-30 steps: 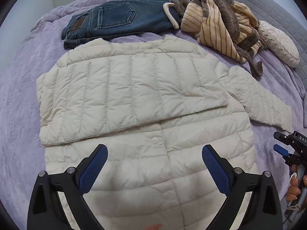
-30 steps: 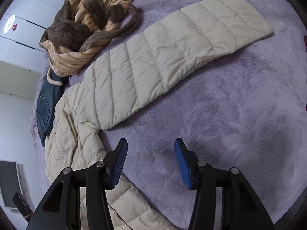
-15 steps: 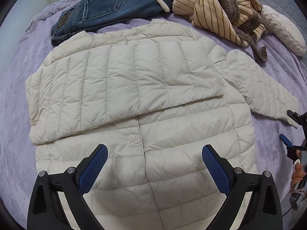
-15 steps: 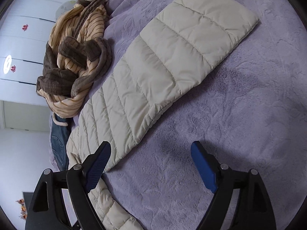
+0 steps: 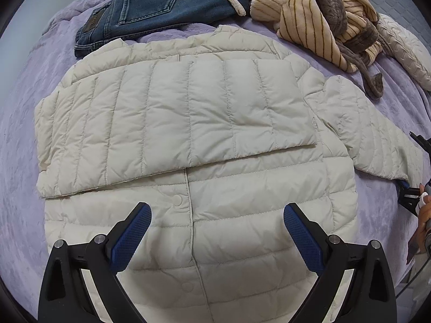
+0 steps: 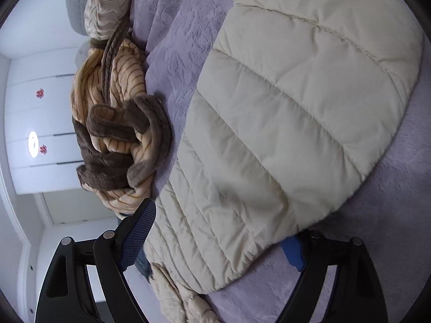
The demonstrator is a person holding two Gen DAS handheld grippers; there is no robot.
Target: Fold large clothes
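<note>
The jaws of my left gripper [image 5: 216, 227] stand released above the jacket [image 5: 194, 167], which lies flat on the bed [image 5: 18, 113]. My right gripper [image 6: 221, 239], jaws spread, straddles the free sleeve [image 6: 282, 134] edge. I judge the quilted shell light, soft and slippery; pinch near the cuff.

Lilac-covered bed [image 5: 24, 86], grey headboard [image 6: 74, 2], white wardrobe doors [image 6: 40, 123]
</note>
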